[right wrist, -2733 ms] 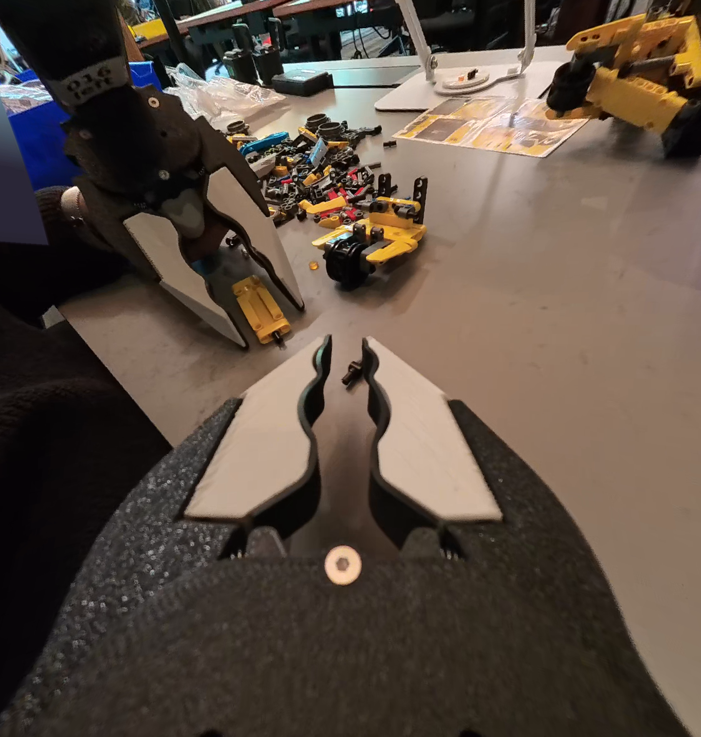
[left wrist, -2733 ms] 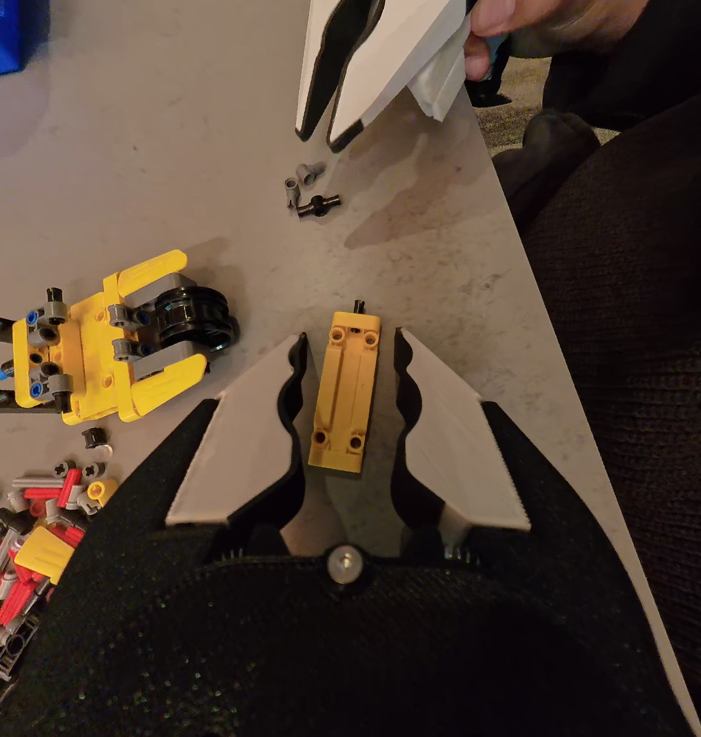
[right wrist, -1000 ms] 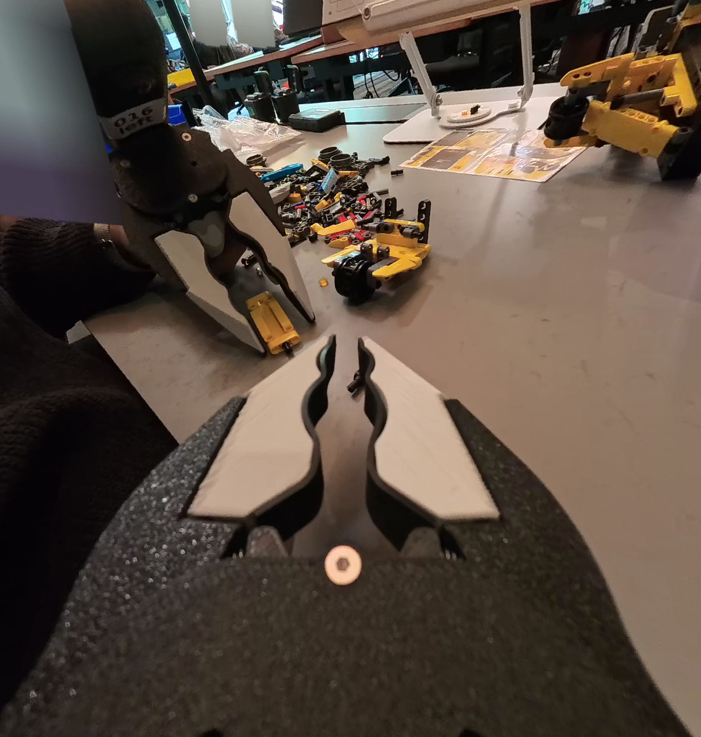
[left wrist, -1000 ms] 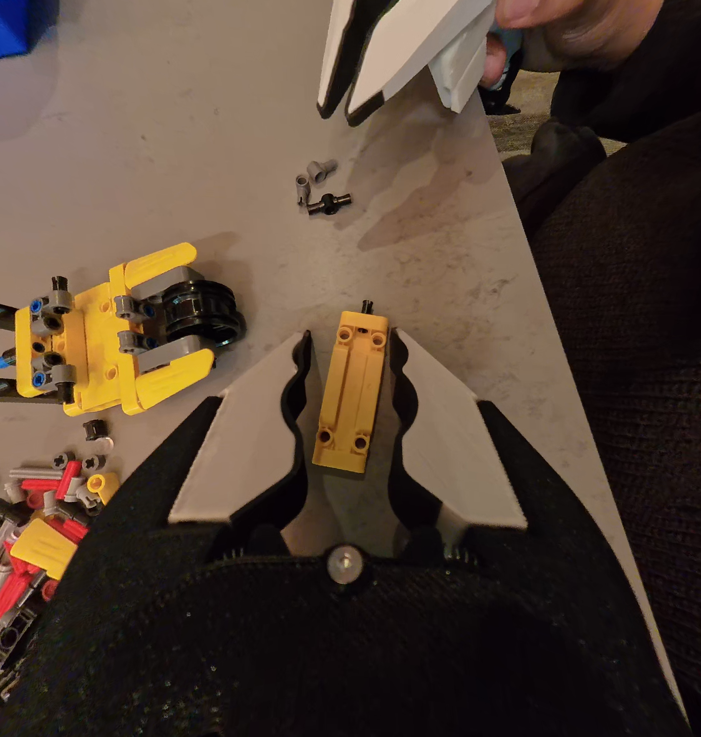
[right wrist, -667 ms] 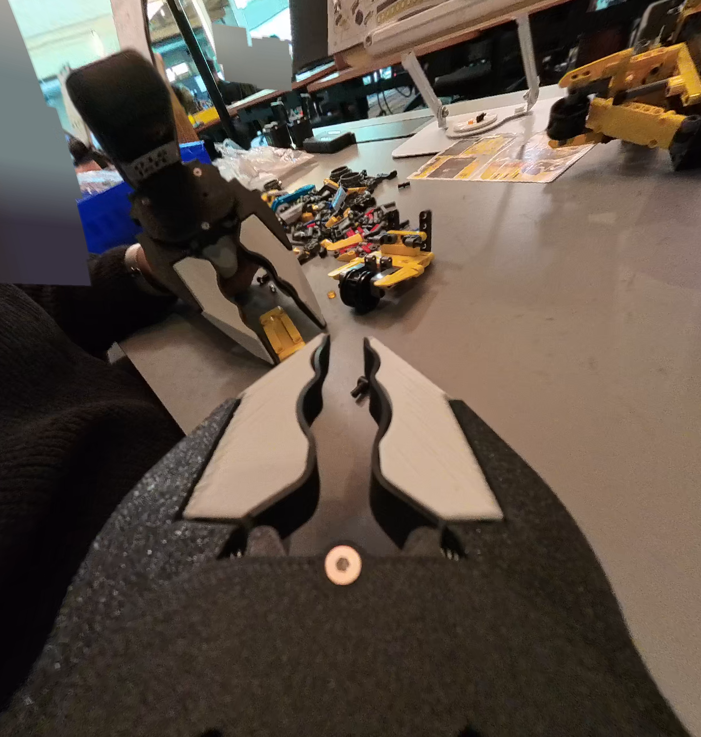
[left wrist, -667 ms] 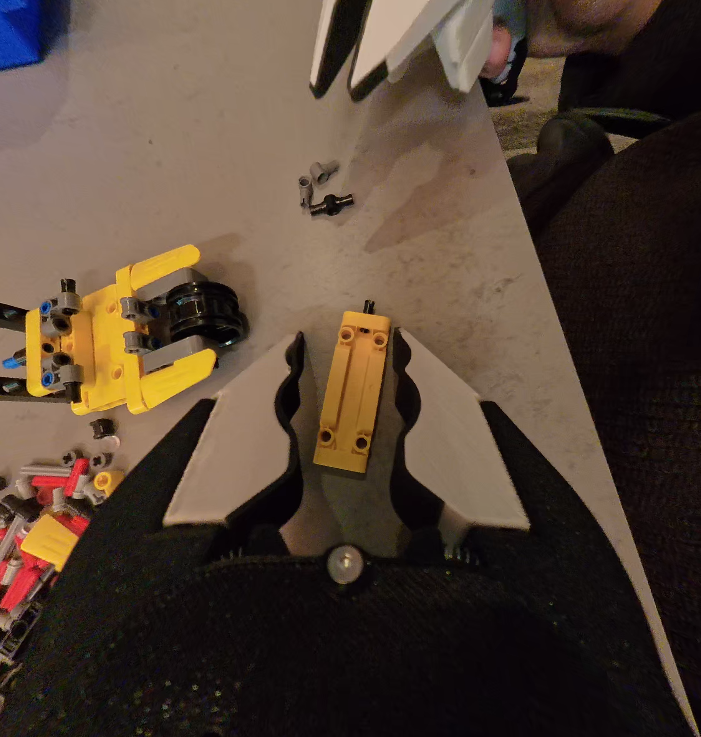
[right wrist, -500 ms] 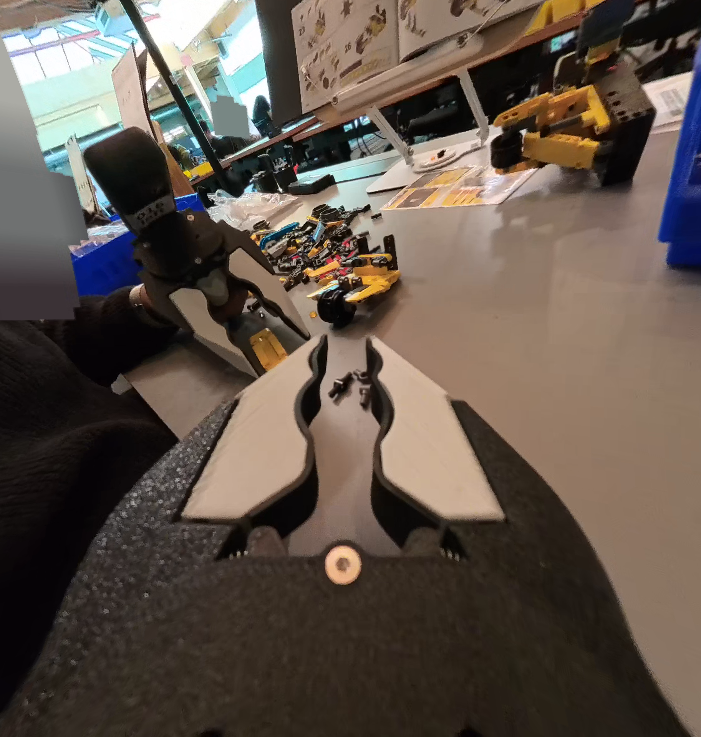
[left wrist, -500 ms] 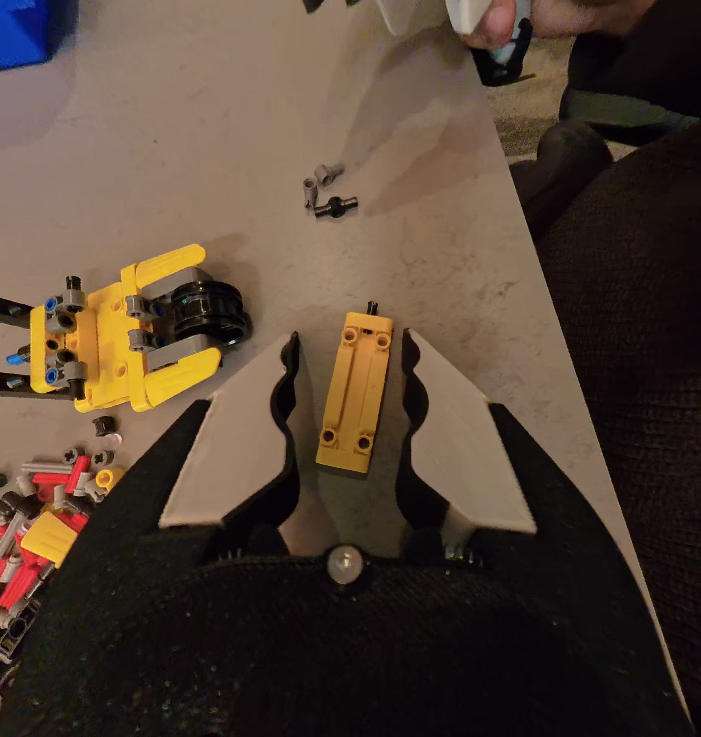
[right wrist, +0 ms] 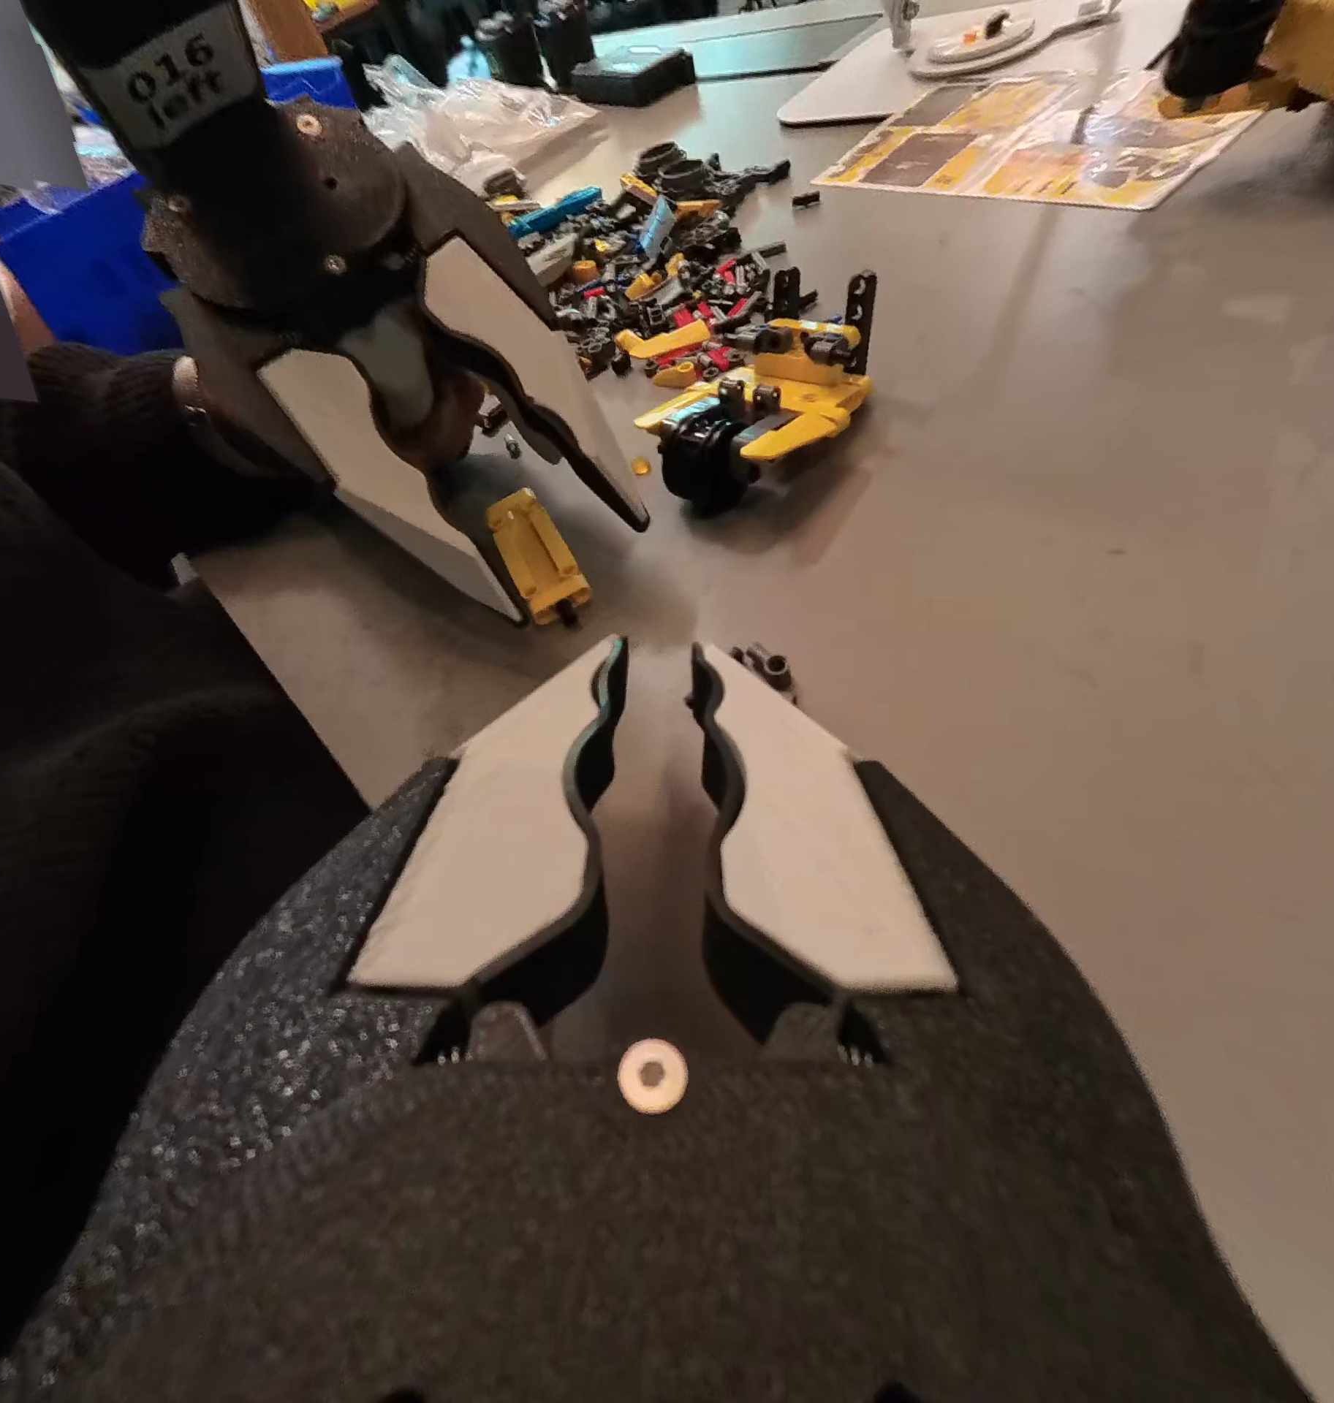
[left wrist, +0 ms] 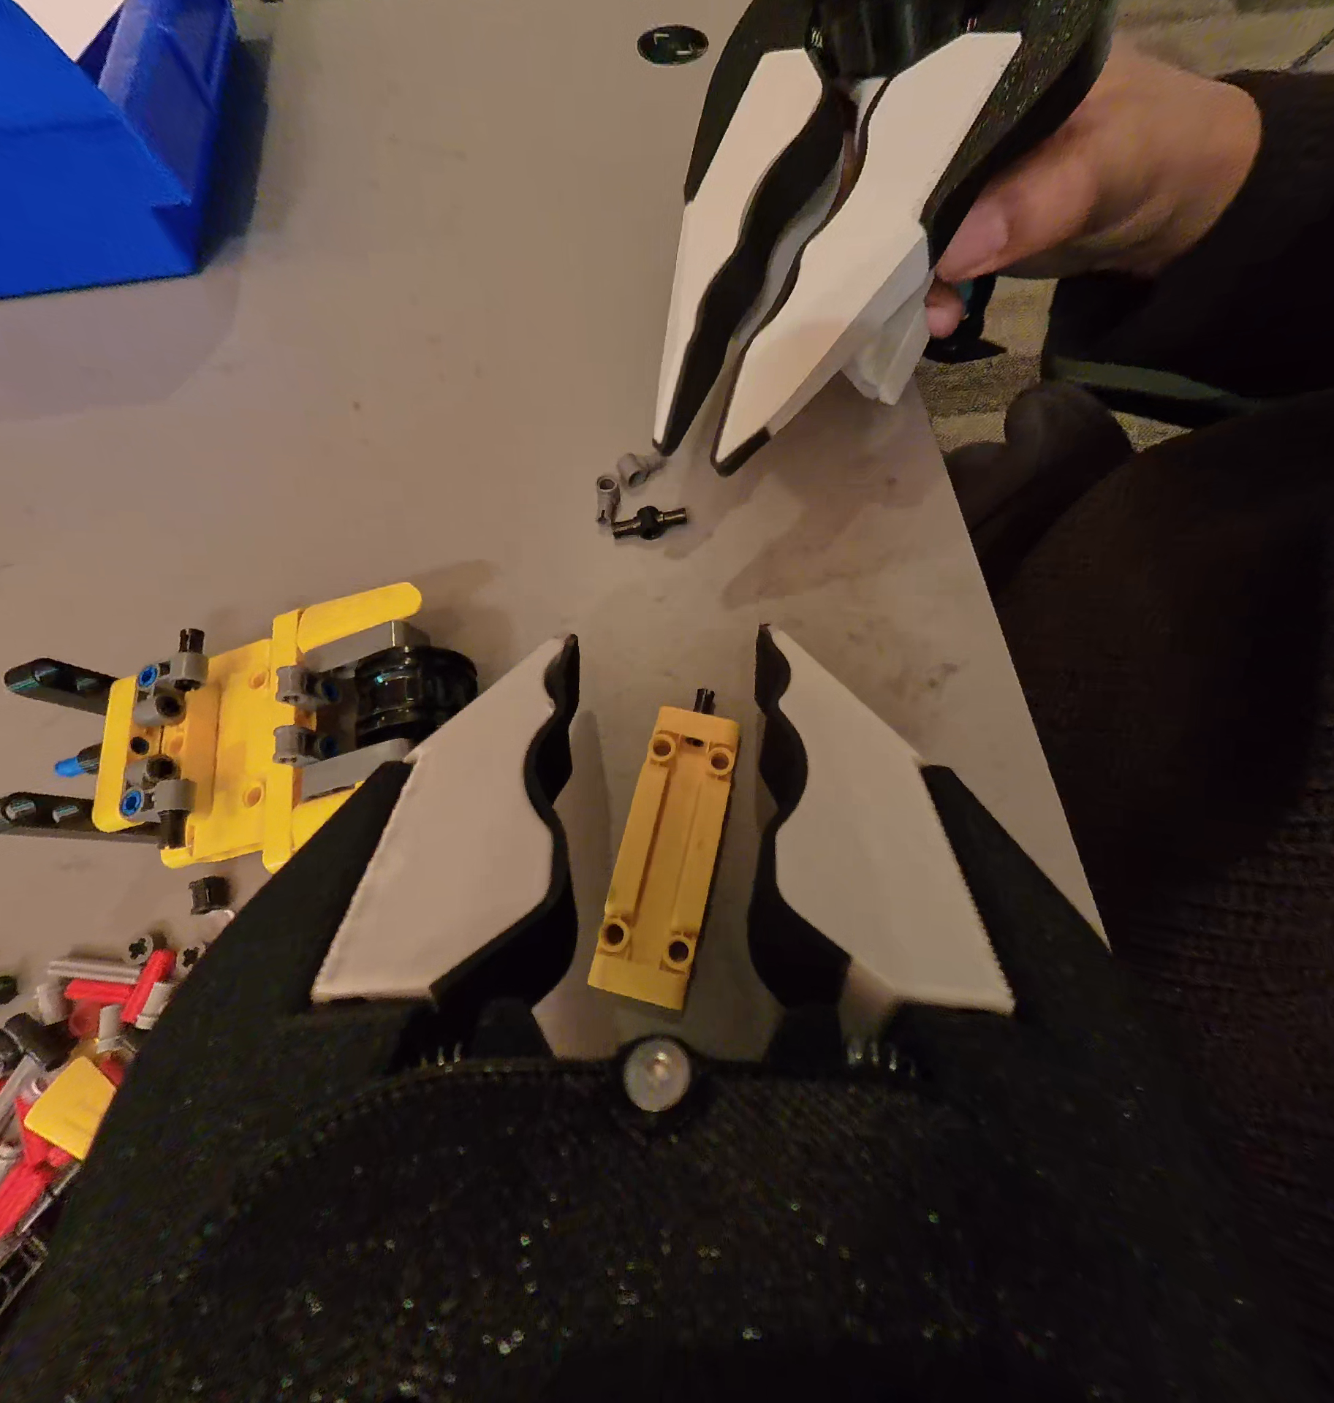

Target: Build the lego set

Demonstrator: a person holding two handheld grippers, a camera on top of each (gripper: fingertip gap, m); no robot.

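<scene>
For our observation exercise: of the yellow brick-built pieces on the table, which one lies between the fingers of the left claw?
The flat yellow panel with a black pin at its far end, untouched between the open left claw. The yellow wheeled assembly lies outside it.

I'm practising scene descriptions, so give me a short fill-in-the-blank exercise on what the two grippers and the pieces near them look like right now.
1. The long piece between the left gripper's fingers is coloured ____.
2. The left gripper's fingers are ____, clear of that piece.
3. The right gripper's fingertips hover beside small grey and ____ connectors.

Missing words: yellow; open; black
</scene>
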